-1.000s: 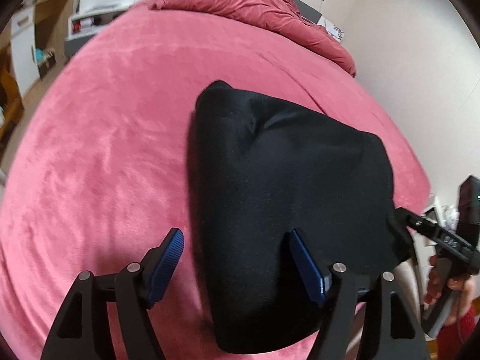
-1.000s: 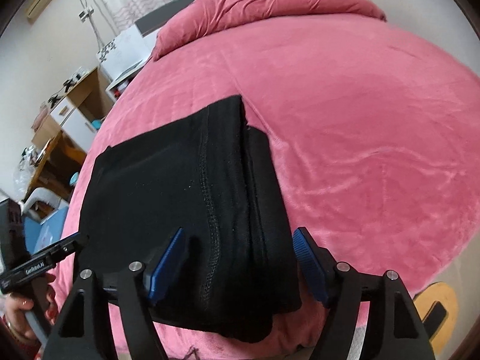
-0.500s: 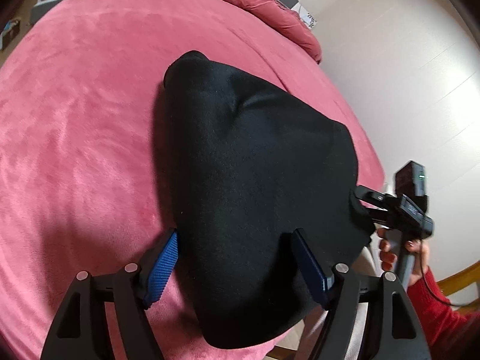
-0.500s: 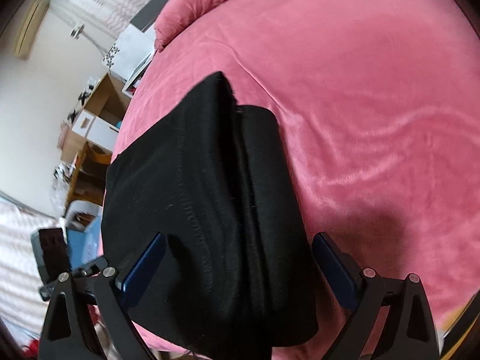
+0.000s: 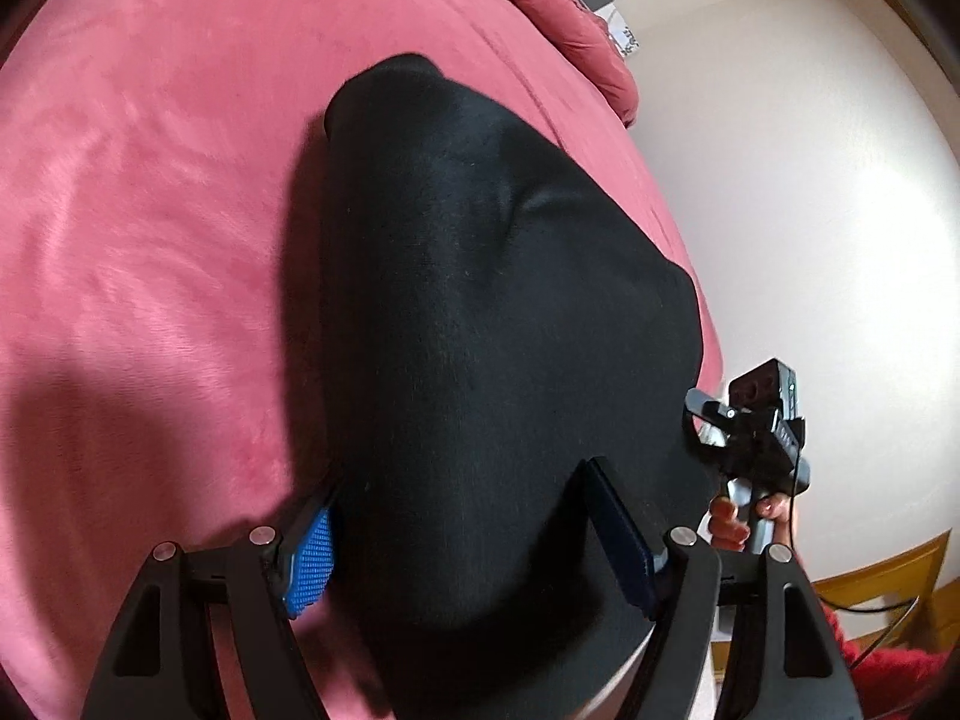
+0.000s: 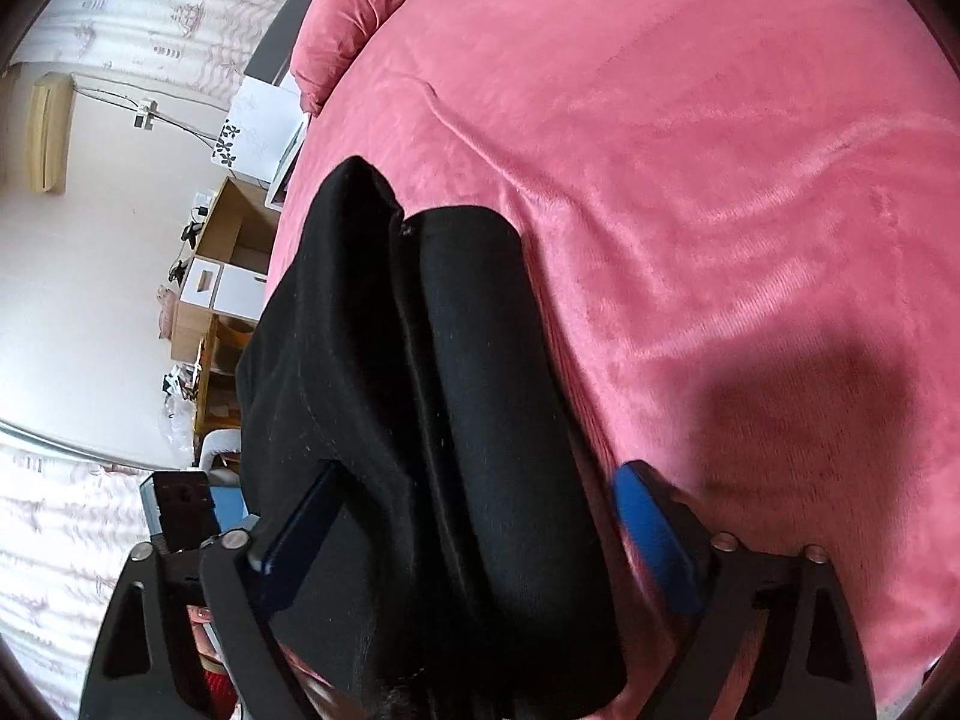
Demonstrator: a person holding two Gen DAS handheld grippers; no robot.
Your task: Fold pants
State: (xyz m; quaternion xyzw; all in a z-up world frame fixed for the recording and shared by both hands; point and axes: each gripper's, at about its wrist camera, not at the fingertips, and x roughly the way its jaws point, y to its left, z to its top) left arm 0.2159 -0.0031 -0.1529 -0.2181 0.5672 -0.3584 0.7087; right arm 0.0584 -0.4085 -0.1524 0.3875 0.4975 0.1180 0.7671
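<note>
The black pants (image 5: 492,312) lie folded into a thick bundle on the pink bed (image 5: 150,210); the right wrist view shows their stacked layers and a seam (image 6: 420,360). My left gripper (image 5: 462,546) is open and straddles the near left part of the bundle, one blue pad (image 5: 309,564) at the cloth's edge. My right gripper (image 6: 474,528) straddles the near right part. Its jaws are closing with the cloth between them, and the right pad (image 6: 651,534) still stands just clear of the fabric.
A bunched pink duvet (image 6: 360,6) lies at the head of the bed. Wooden shelves and white boxes (image 6: 222,276) stand along the left wall. A white wall (image 5: 810,210) runs close along the bed's right side. A hand (image 5: 738,516) holds the right gripper's handle.
Both grippers have come down and tipped toward the near edge of the pants, which now sits between each pair of jaws. The right jaws widened, then narrowed a little.
</note>
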